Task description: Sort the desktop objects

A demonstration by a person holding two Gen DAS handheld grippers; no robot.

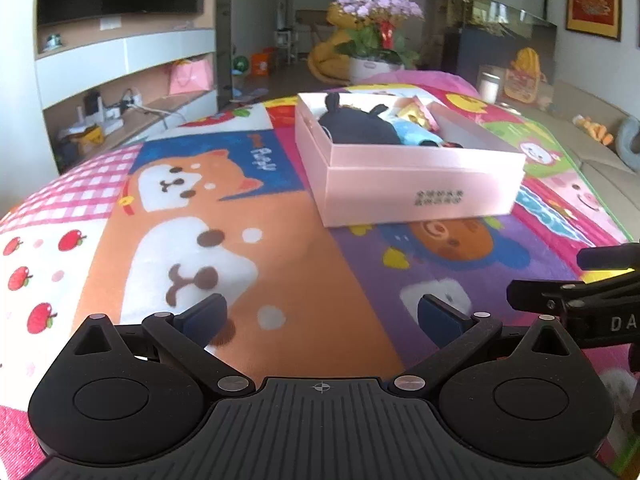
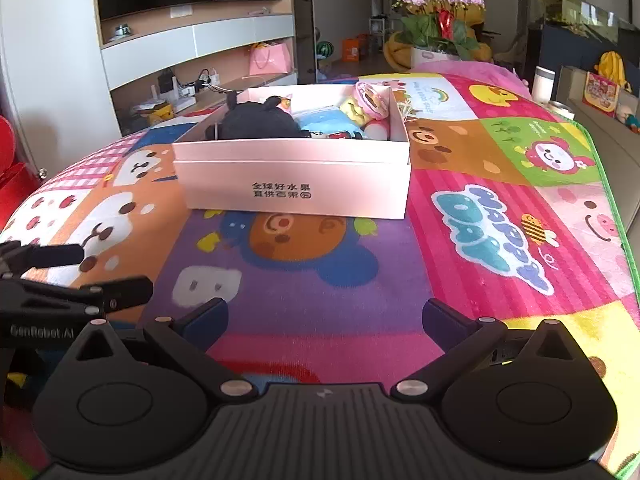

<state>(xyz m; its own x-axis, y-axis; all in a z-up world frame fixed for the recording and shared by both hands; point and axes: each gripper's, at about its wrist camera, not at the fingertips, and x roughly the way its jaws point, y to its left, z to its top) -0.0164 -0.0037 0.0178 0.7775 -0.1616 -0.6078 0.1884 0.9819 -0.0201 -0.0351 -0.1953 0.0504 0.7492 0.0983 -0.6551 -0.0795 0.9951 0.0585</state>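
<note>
1. At left, the left tool [image 1: 322, 318] is hanging low over the cartoon-print mat [image 1: 280, 264] covering the worktop, its blue pads [image 1: 204, 314] standing wide apart with nothing between them.

2. Ahead and slightly right of it, the pink box [image 1: 416, 188] is sitting on the mat, well apart from both tools, its top open.

3. Inside the box, a dark plush toy [image 2: 256, 122] is lying at the left end, a light-blue item [image 2: 324, 120] is resting in the middle, and a round pink-and-yellow toy [image 2: 370, 100] is leaning at the right end; smaller pieces beside them are too small to name.

4. At right, the right tool [image 2: 324, 320] is facing the printed front wall of the box, its jaws spread as wide as they go and carrying nothing.

5. No loose objects are showing on the stretch of mat visible in either view, suggesting the sorting is largely or wholly done; whether anything is waiting outside the views cannot be told.

6. Beyond the worktop, a potted flowering plant [image 2: 438, 8] is standing in the room.
</note>
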